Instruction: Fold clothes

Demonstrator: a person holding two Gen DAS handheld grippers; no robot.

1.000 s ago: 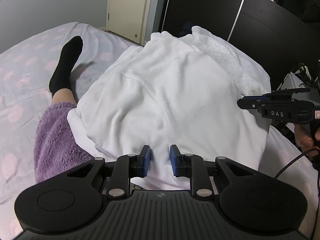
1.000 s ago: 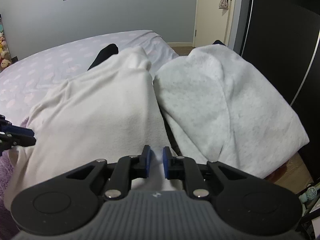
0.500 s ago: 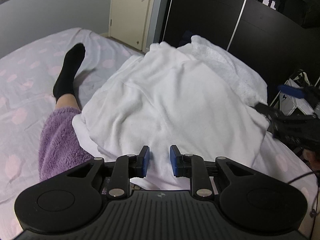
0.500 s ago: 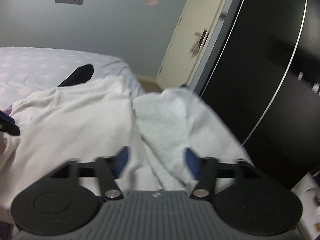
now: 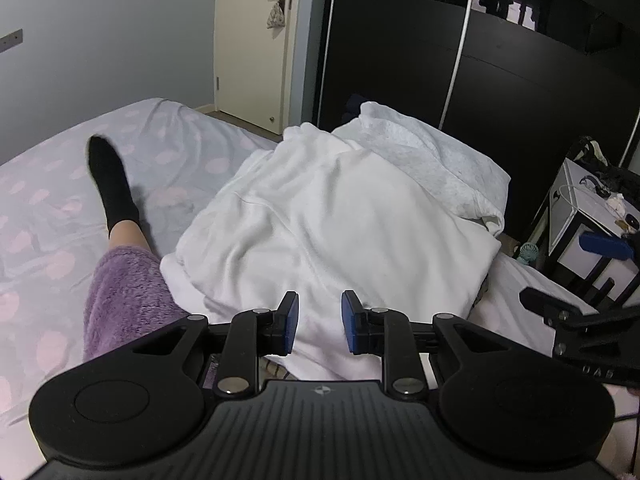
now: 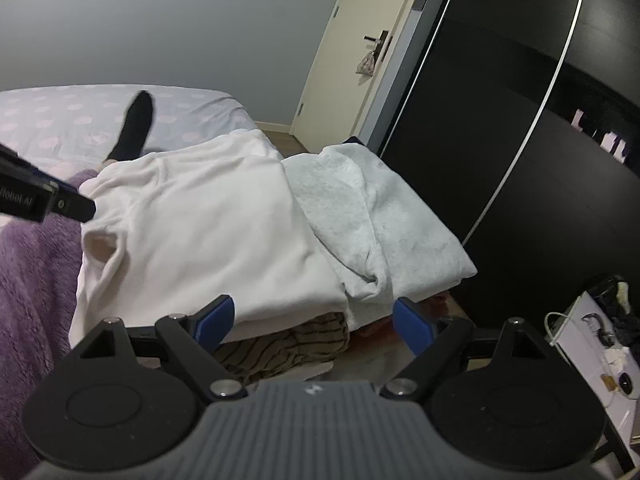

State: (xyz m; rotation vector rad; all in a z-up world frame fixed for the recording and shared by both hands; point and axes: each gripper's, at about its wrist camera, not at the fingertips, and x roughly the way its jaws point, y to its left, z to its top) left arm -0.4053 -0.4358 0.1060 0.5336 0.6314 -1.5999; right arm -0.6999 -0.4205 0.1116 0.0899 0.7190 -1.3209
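Two pale garments lie heaped on the bed (image 5: 52, 208): a smooth white fleece garment (image 5: 332, 232) on top and nearer, and one nubbly light-grey garment (image 6: 380, 216) partly under its far right side. One crumpled striped olive cloth (image 6: 296, 344) pokes out beneath the white pile, mostly hidden. The sheet is lilac with pink dots. One leg in a fuzzy purple trouser (image 5: 124, 296) and one black sock (image 5: 110, 184) stretches across it. The left gripper (image 5: 319, 322) holds its blue pads a narrow gap apart over the white hem; whether they pinch cloth I cannot tell. The right gripper (image 6: 314, 322) has its fingers spread wide, nothing between them. A side table (image 5: 580, 216) is cut off at the frame's right
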